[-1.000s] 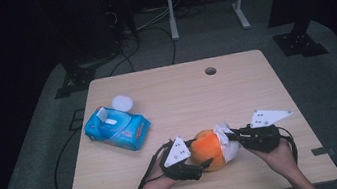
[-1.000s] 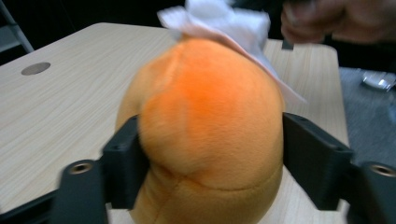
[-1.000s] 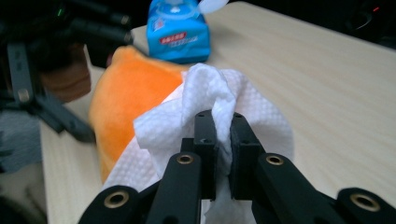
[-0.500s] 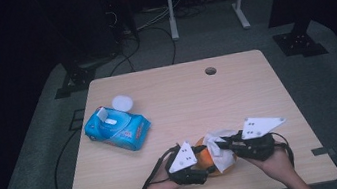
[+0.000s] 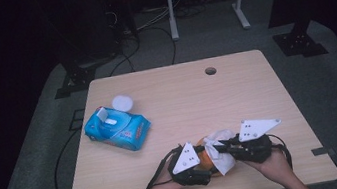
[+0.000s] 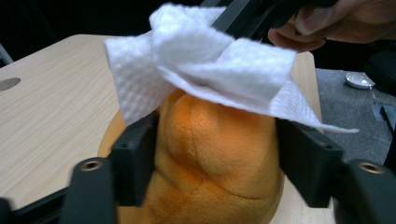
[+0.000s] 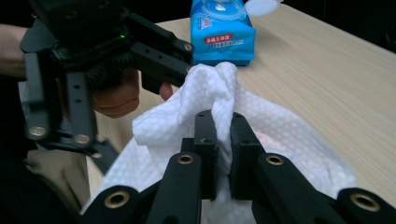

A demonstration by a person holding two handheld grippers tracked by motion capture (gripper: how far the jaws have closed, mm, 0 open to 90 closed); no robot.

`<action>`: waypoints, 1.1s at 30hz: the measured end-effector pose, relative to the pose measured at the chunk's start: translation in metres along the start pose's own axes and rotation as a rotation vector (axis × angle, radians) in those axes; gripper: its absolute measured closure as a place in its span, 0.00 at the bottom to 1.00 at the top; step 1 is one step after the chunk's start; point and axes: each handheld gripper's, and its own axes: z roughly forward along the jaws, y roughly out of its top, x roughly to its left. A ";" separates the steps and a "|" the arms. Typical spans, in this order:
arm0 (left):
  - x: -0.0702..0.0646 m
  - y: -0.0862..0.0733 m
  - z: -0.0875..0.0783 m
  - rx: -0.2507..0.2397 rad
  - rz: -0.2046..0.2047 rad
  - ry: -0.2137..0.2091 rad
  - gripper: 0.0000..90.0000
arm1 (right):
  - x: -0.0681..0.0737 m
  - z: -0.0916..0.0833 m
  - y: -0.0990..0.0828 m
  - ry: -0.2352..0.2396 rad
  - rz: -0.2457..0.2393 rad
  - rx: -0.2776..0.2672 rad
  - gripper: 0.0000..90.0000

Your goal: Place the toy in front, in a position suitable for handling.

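An orange plush toy (image 6: 215,154) sits near the table's front edge (image 5: 205,159), between the pads of my left gripper (image 5: 204,164). The pads touch both of its sides, and the jaws have just been opening a little with the toy still between them. A white wet wipe (image 6: 210,65) is draped over the top of the toy. My right gripper (image 7: 223,126) is shut on a bunched fold of that wipe (image 7: 210,93) and comes in from the right (image 5: 219,147).
A blue pack of wipes (image 5: 118,128) lies at the table's left with its flap up, and a round white lid (image 5: 122,102) sits behind it. The wooden table (image 5: 237,94) has a cable hole (image 5: 210,71) near its far edge. Dark stands and cables lie beyond.
The right gripper has carried the wipe leftward over the toy, so less orange shows now. Both hands have shifted slightly toward the table's front edge.
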 end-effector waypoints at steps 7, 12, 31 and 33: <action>0.010 -0.010 0.005 0.025 -0.046 0.003 0.17 | -0.015 -0.007 -0.007 -0.010 0.078 -0.013 0.93; 0.009 -0.009 0.005 0.026 -0.003 0.040 0.40 | -0.014 -0.006 -0.006 -0.022 0.063 -0.003 0.93; 0.009 -0.004 -0.002 -0.034 -0.038 0.150 0.49 | -0.032 -0.019 -0.016 -0.062 0.199 -0.069 0.93; 0.005 -0.002 -0.001 -0.027 -0.021 0.174 0.49 | -0.024 -0.021 -0.009 -0.014 0.187 -0.132 0.93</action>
